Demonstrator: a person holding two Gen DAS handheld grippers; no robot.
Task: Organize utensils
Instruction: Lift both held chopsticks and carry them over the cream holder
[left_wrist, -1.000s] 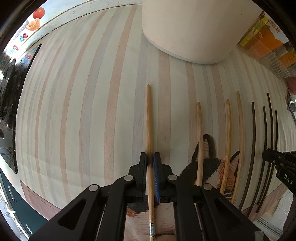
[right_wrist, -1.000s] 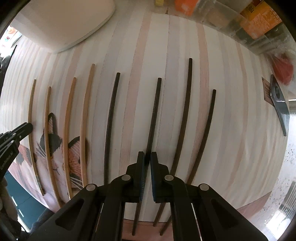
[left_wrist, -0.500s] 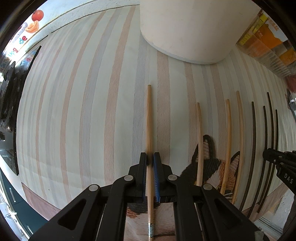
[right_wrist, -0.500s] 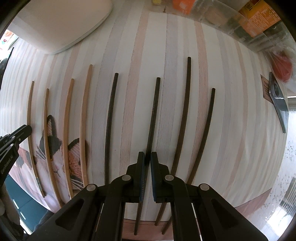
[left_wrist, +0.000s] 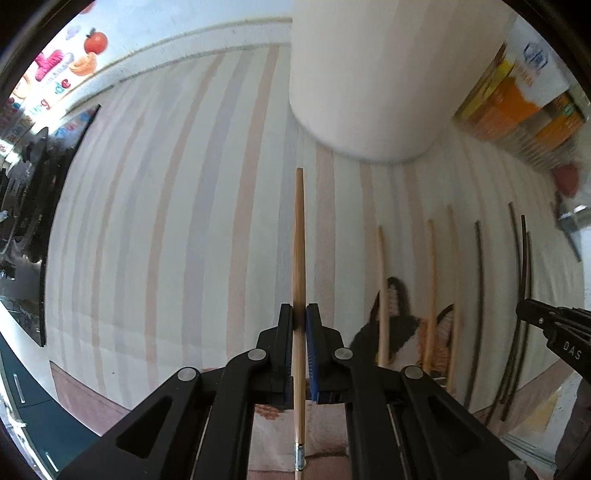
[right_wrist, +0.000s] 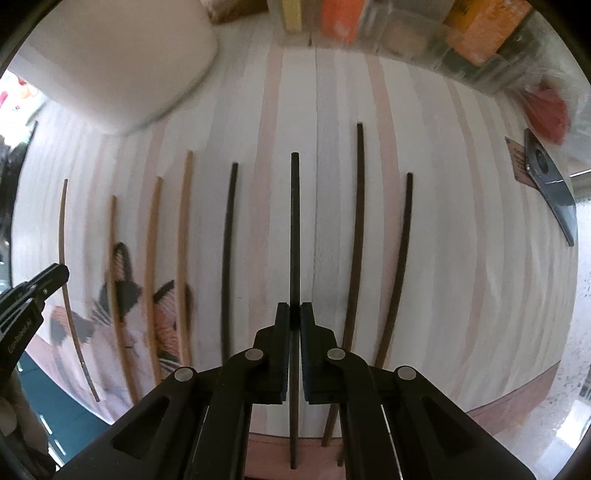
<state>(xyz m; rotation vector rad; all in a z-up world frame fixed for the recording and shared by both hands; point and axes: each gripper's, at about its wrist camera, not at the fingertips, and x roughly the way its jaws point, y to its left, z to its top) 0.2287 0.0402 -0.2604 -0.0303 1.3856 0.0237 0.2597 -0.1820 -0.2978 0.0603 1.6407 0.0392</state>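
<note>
My left gripper (left_wrist: 299, 317) is shut on a light wooden chopstick (left_wrist: 298, 236) and holds it above the striped tablecloth (left_wrist: 166, 240), pointing at the white container (left_wrist: 369, 74). Three more wooden chopsticks (left_wrist: 430, 288) lie to its right, then several dark ones (left_wrist: 478, 295). My right gripper (right_wrist: 294, 315) is shut on a dark chopstick (right_wrist: 294, 221) and holds it raised over the cloth. Other dark chopsticks (right_wrist: 356, 236) lie either side of it, with wooden ones (right_wrist: 183, 251) to the left. Each gripper shows at the other view's edge.
A cat-print cloth (right_wrist: 122, 314) lies under the wooden chopsticks near the table's front edge. Orange boxes (left_wrist: 524, 107) stand at the back right. A dark flat device (right_wrist: 550, 184) lies at the far right. A black stovetop (left_wrist: 33, 206) is at the left.
Both grippers have lifted with their chopsticks. The left one has moved nearer the white container. The right one's dark chopstick now points straight ahead.
</note>
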